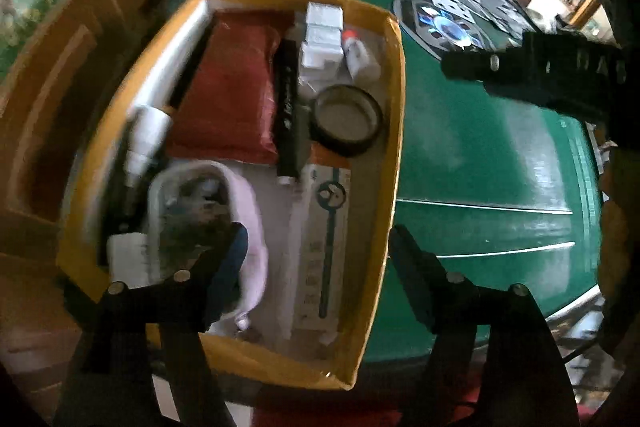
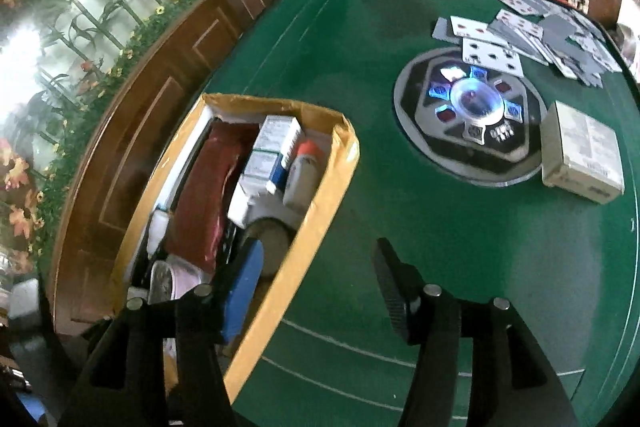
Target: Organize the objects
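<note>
— Item: left gripper (image 1: 316, 267), hovering wide open and empty over the lower half of the yellow-edged box (image 1: 396, 99); right gripper (image 2: 316, 287) standing half open, also empty, straddling the box's right wall.

— Contents showing: red pouch (image 1: 232, 87), tape roll (image 1: 347, 119), white bottle (image 1: 360, 57), all inside. Still lying out: small carton (image 2: 580, 155) at right of the green table (image 2: 460, 227), beside scattered playing cards (image 2: 532, 27).

— Advising: approaching the carton squarely, closing across its narrow sides, clearing the box rim before lowering.

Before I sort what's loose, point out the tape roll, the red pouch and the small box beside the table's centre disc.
tape roll (image 1: 346, 119), left wrist view, inner face.
red pouch (image 1: 232, 83), left wrist view, middle.
small box (image 2: 580, 151), right wrist view, top face.
</note>
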The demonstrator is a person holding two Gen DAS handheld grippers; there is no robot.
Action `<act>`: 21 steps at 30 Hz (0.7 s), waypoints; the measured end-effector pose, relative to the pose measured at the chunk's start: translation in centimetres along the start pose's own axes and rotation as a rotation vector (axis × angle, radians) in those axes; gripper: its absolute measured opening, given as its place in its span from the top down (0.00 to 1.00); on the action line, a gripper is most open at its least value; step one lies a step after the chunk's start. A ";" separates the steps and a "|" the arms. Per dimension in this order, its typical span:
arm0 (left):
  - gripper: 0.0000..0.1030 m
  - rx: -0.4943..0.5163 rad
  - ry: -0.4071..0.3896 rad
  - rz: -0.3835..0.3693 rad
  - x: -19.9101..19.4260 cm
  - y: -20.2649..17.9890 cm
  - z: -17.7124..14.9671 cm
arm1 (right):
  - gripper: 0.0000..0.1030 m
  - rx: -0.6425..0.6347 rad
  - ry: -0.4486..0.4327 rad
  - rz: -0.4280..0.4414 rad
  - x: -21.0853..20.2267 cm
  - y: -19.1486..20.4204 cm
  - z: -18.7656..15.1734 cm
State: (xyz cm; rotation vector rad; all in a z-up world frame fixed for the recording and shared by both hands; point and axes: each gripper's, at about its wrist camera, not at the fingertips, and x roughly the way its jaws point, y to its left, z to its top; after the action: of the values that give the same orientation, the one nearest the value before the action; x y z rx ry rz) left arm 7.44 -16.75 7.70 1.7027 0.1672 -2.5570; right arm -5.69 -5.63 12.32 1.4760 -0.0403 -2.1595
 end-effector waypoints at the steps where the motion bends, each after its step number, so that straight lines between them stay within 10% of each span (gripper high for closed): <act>1: 0.28 -0.004 -0.035 0.041 -0.9 0.0 -0.2 | 0.43 -0.002 0.001 0.002 0.0 -0.1 -0.4; 5: 0.28 -0.088 -0.082 0.075 -4.3 0.2 -0.2 | 0.42 -0.015 0.004 0.015 -0.3 -0.4 -1.6; 10: 0.29 -0.285 0.008 -0.119 -5.3 3.0 -0.9 | 0.42 -0.052 -0.002 0.030 -0.5 0.2 -2.4; 21: 0.29 -0.273 -0.064 0.080 -6.0 4.0 -0.9 | 0.33 -0.157 -0.017 0.037 -0.9 2.6 -3.5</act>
State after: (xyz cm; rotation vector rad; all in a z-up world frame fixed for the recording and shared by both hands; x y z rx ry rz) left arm 10.99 -20.66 12.67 1.4962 0.4140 -2.3976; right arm -1.37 -6.55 12.48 1.3579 0.0931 -2.0944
